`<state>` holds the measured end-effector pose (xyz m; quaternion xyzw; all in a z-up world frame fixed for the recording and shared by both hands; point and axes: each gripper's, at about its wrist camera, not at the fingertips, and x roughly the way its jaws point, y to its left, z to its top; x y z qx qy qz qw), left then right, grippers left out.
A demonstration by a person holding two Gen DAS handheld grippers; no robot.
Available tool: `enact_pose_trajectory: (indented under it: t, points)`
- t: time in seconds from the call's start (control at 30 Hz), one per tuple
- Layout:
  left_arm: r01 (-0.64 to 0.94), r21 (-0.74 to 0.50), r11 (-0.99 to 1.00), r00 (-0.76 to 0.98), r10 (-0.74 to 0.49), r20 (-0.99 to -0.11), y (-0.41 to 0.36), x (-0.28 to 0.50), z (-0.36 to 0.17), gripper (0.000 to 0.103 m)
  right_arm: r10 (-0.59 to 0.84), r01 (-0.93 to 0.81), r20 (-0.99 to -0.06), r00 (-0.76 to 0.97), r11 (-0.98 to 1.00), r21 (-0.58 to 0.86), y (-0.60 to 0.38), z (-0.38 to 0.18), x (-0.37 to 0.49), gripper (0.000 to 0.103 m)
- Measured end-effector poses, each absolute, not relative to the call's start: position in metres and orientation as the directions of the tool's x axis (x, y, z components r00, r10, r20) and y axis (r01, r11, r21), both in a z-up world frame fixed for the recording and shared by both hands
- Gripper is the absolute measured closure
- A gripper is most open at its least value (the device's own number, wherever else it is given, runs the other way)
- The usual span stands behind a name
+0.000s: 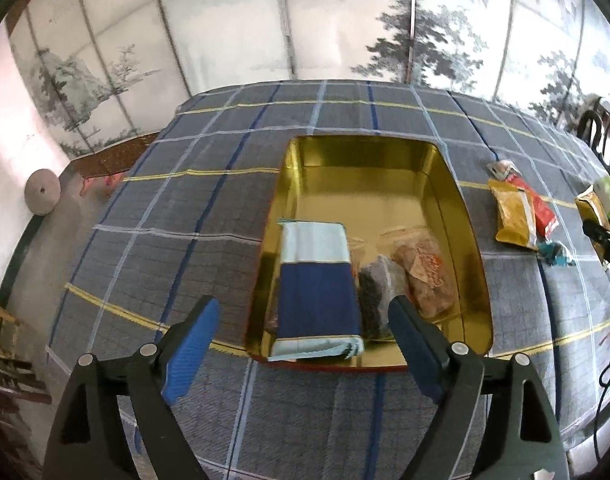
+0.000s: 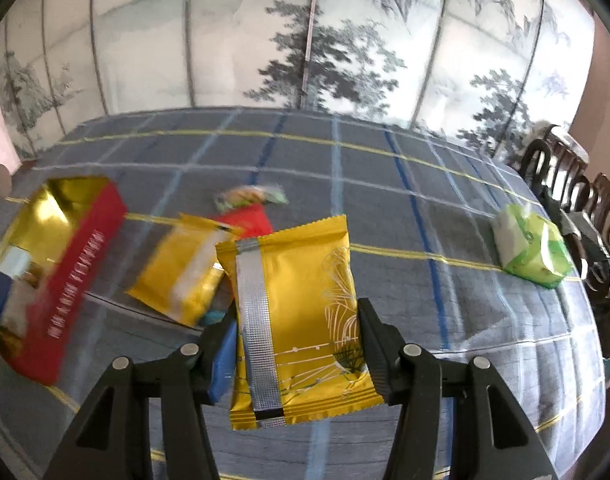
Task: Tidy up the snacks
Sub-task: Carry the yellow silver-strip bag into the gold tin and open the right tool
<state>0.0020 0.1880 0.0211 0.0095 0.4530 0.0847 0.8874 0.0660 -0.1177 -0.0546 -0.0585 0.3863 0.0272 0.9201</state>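
Plaid cloth (image 1: 209, 216) covers the table under both views. Nearest, the right gripper (image 2: 297, 340) clamps a gold packet (image 2: 297, 312) lifted off the cloth; the left gripper (image 1: 305, 344) stands wide, nothing between its pads, just above the blue packet (image 1: 317, 292) lying in the gold tin (image 1: 461, 216). Carrying looks under way: next, swing the packet over the tin's free floor and release. Beyond wait another gold packet (image 2: 181, 268) and a green packet (image 2: 529, 252)

Soft daylight, glare inside the gold tin (image 1: 445, 184); strong fisheye bending with dark corners; the right-wrist view is motion-blurred at left.
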Motion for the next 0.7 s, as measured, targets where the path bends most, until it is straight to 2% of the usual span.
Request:
enact_pose_trajectory:
  t: [0.4, 0.7]
  points:
    - [-0.29, 0.029, 0.957, 0.56, 0.194, -0.805, 0.236, -0.017, 0.026, 0.016, 0.232, -0.281, -0.721, 0.652, 0.958, 0.055, -0.021, -0.034, 0.051, 0.048]
    - [-0.352, 0.038, 0.935, 0.528, 0.232, -0.817, 0.261, -0.032, 0.025, 0.016, 0.298, -0.391, -0.746, 0.596, 0.919, 0.055, 0.051, -0.049, 0.046, 0.048]
